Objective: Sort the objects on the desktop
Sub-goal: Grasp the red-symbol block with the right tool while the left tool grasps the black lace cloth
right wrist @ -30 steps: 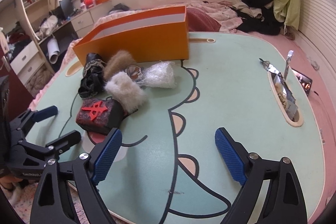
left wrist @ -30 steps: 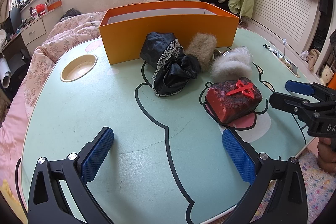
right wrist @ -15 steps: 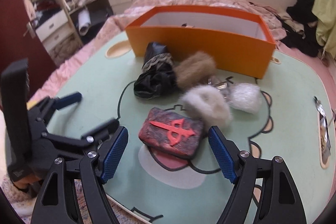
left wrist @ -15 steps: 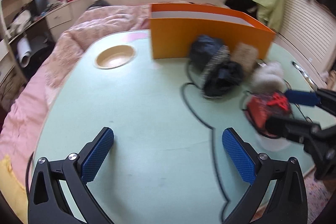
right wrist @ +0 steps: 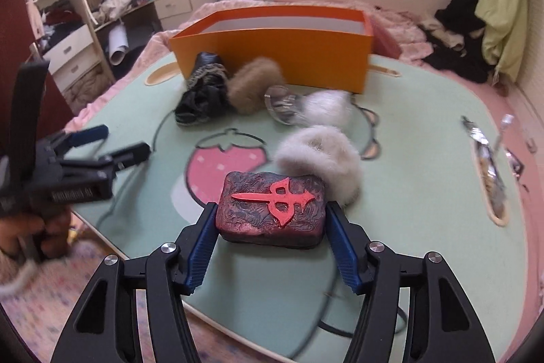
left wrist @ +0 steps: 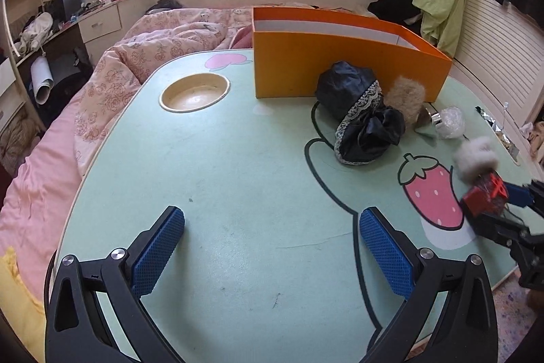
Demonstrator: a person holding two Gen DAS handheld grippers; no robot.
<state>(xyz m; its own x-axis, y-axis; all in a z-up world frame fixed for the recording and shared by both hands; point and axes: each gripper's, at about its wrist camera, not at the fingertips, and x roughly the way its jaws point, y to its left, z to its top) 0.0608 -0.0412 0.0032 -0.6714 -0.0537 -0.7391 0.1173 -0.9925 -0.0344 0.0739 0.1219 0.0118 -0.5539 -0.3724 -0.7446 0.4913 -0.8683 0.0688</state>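
Note:
A dark red box with a raised red emblem (right wrist: 272, 206) sits between the fingers of my right gripper (right wrist: 271, 213). The jaws are closing, and both blue pads lie against the box's short sides. In the left wrist view the same box (left wrist: 486, 196) shows at the far right, beside a white fur puff (left wrist: 476, 155). My left gripper (left wrist: 272, 220) is open over bare table, with nothing between its fingers. Behind stand an orange box (left wrist: 340, 70), open on top, a black lace pouch (left wrist: 360, 121) and a brown fur puff (left wrist: 406, 97).
The green table (left wrist: 238, 159) has a round cup recess (left wrist: 194, 92) at the back left and a side slot holding foil packets (right wrist: 489, 165) on the right. A clear-wrapped item (left wrist: 450, 121) lies by the brown puff. A bed with a pink quilt (left wrist: 136, 63) borders the table.
My right gripper has come in around the red box and narrowed onto it. The box has left the strawberry picture, which now shows. The left gripper stays open.

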